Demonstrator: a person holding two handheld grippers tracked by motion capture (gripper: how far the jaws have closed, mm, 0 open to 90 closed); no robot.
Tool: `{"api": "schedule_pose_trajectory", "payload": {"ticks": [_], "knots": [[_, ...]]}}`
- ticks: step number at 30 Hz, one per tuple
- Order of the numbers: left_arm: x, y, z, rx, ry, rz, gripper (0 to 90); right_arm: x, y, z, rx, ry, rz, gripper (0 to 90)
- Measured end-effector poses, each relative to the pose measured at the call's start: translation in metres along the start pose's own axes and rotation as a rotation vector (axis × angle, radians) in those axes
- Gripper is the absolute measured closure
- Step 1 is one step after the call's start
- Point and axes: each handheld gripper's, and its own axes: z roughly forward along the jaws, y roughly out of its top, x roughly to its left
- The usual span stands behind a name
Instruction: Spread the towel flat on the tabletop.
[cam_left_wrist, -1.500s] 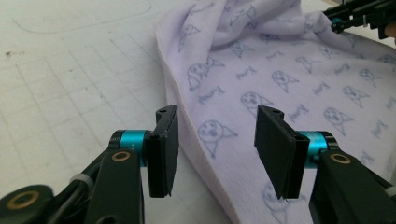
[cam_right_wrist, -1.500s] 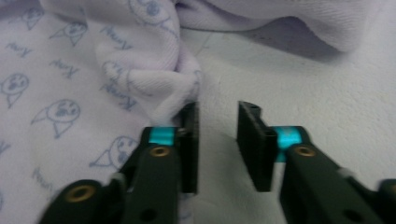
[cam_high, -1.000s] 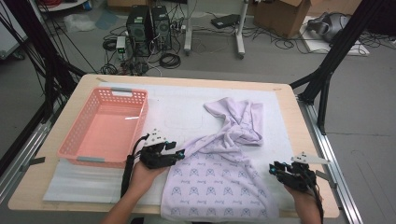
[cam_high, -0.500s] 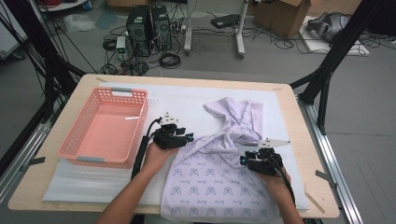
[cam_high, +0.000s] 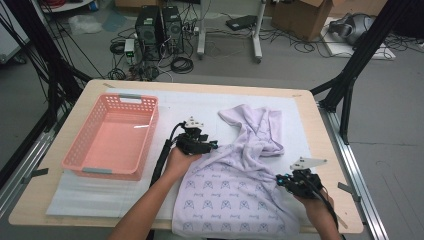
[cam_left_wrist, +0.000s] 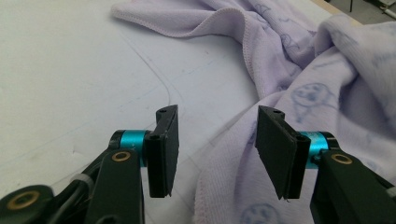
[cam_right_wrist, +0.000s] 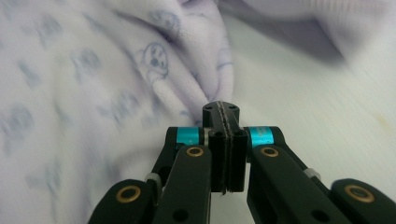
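Observation:
A lilac towel (cam_high: 235, 185) with a small printed pattern lies rumpled on the white mat, and its near part hangs over the table's front edge. My left gripper (cam_high: 212, 145) sits at the towel's left edge. In the left gripper view its jaws (cam_left_wrist: 215, 144) stand open, low over the mat, with the towel's hem (cam_left_wrist: 224, 186) lying between them and untouched. My right gripper (cam_high: 280, 179) is at the towel's right edge. Its jaws have just closed: in the right gripper view they (cam_right_wrist: 220, 109) are shut, and a fold of the towel (cam_right_wrist: 187, 70) bunches into their tips.
A pink plastic basket (cam_high: 150, 135), with nothing in it, stands at the left of the white mat (cam_high: 190, 105). The table's right rim (cam_high: 325, 145) runs close to my right hand. Cables, computer cases and a cardboard box lie on the floor beyond.
My left gripper has moved away from me and to the right, up to the towel's left edge. The right gripper came in from the table's right edge onto the towel and closed.

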Motion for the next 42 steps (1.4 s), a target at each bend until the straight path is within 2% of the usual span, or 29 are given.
{"api": "schedule_pose_trajectory", "payload": {"ticks": [1,3,4,6,7,9,10,12,14,15,17,19,22,24,27,30,33,35,38,40,42], "knots": [[-0.001,0.000,0.001,0.000,-0.003,0.003,49.5,-0.003,-0.007,-0.006,0.023,-0.036,-0.006,90.0],[-0.004,0.001,0.005,0.006,-0.009,0.005,49.2,-0.009,-0.017,-0.012,0.048,-0.051,0.016,90.0],[-0.005,0.001,0.007,0.020,-0.015,0.019,48.9,-0.013,-0.021,-0.016,0.030,-0.042,0.038,90.0],[-0.009,0.002,0.014,0.048,-0.008,0.044,48.7,-0.019,-0.024,-0.024,-0.044,-0.027,0.087,88.8],[-0.010,0.002,0.018,0.069,-0.001,0.067,48.6,-0.020,-0.023,-0.026,-0.077,-0.019,0.095,84.6],[-0.012,0.000,0.023,0.087,0.004,0.087,49.5,-0.020,-0.019,-0.026,-0.130,0.001,0.104,80.5],[-0.013,-0.001,0.026,0.101,-0.001,0.105,52.1,-0.020,-0.017,-0.024,-0.136,0.000,0.097,78.9],[-0.015,-0.004,0.029,0.132,-0.022,0.145,67.0,-0.018,-0.014,-0.019,-0.138,0.005,0.086,77.1],[-0.016,-0.003,0.027,0.125,-0.016,0.154,80.3,-0.016,-0.011,-0.014,-0.136,0.014,0.088,75.4],[-0.015,-0.003,0.025,0.124,-0.004,0.153,81.8,-0.016,-0.010,-0.013,-0.135,0.017,0.088,74.9],[-0.009,-0.001,0.018,0.130,0.013,0.133,83.0,-0.016,-0.009,-0.010,-0.133,0.017,0.087,74.8],[-0.003,-0.002,0.008,0.107,0.034,0.107,83.4,-0.016,-0.008,-0.010,-0.136,0.011,0.092,74.8],[0.007,-0.009,-0.015,0.070,0.079,0.079,83.6,-0.018,-0.007,-0.009,-0.146,0.001,0.111,74.8],[0.011,-0.013,-0.028,0.053,0.096,0.072,83.6,-0.020,-0.006,-0.009,-0.154,-0.007,0.127,73.7],[0.015,-0.025,-0.052,0.032,0.108,0.067,83.6,-0.022,-0.002,-0.005,-0.165,-0.019,0.156,69.7],[0.016,-0.036,-0.064,0.024,0.104,0.059,83.5,-0.021,0.009,0.003,-0.184,-0.034,0.171,65.5],[0.017,-0.043,-0.069,0.016,0.095,0.049,83.4,-0.015,0.025,0.012,-0.204,-0.025,0.151,66.6],[0.016,-0.046,-0.068,0.013,0.091,0.048,83.1,-0.009,0.037,0.021,-0.212,0.005,0.123,70.2],[0.014,-0.047,-0.066,0.020,0.090,0.063,82.5,0.004,0.053,0.035,-0.194,0.063,0.060,73.8],[0.014,-0.047,-0.066,0.009,0.093,0.059,82.2,0.011,0.062,0.046,-0.158,0.077,0.011,70.4],[0.014,-0.047,-0.065,0.004,0.089,0.053,82.1,0.016,0.070,0.059,-0.126,0.073,-0.008,59.8]]}}
